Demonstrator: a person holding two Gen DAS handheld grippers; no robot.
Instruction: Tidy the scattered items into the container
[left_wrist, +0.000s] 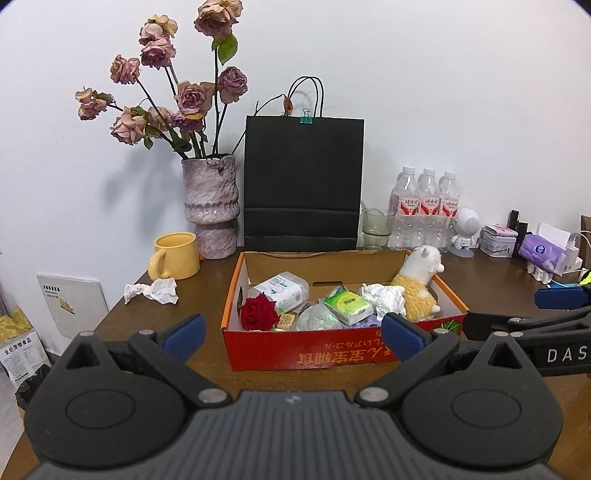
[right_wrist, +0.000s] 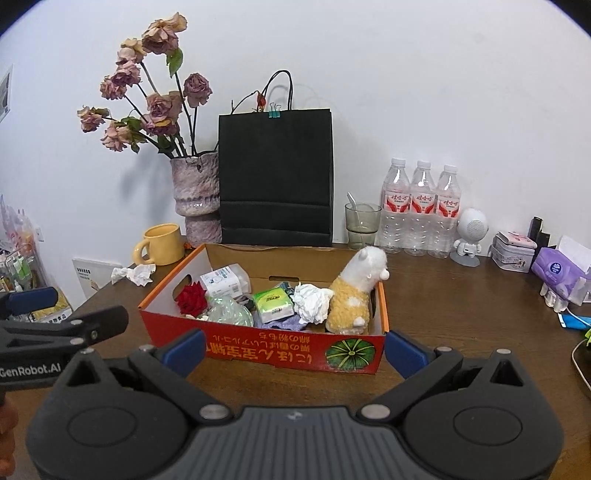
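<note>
A red cardboard box (left_wrist: 332, 354) (right_wrist: 236, 343) sits on the brown table. In it lie a red rose (left_wrist: 258, 312) (right_wrist: 192, 298), a wipes pack (left_wrist: 282, 290), a green tissue pack (left_wrist: 347, 304) (right_wrist: 273, 304), crumpled paper (right_wrist: 312, 302) and a plush alpaca (left_wrist: 417, 288) (right_wrist: 354, 295). A crumpled white tissue (left_wrist: 151, 290) (right_wrist: 133, 275) lies on the table left of the box, beside the yellow mug (left_wrist: 173, 256) (right_wrist: 159, 244). My left gripper (left_wrist: 293, 334) is open and empty before the box. My right gripper (right_wrist: 295, 349) is open and empty before the box.
A vase of dried roses (left_wrist: 210, 206), a black paper bag (left_wrist: 303, 184), a glass (left_wrist: 375, 227), three water bottles (left_wrist: 424, 210), a small white robot figure (left_wrist: 466, 232), a tin (left_wrist: 496, 240) and a purple tissue pack (left_wrist: 543, 251) line the back of the table.
</note>
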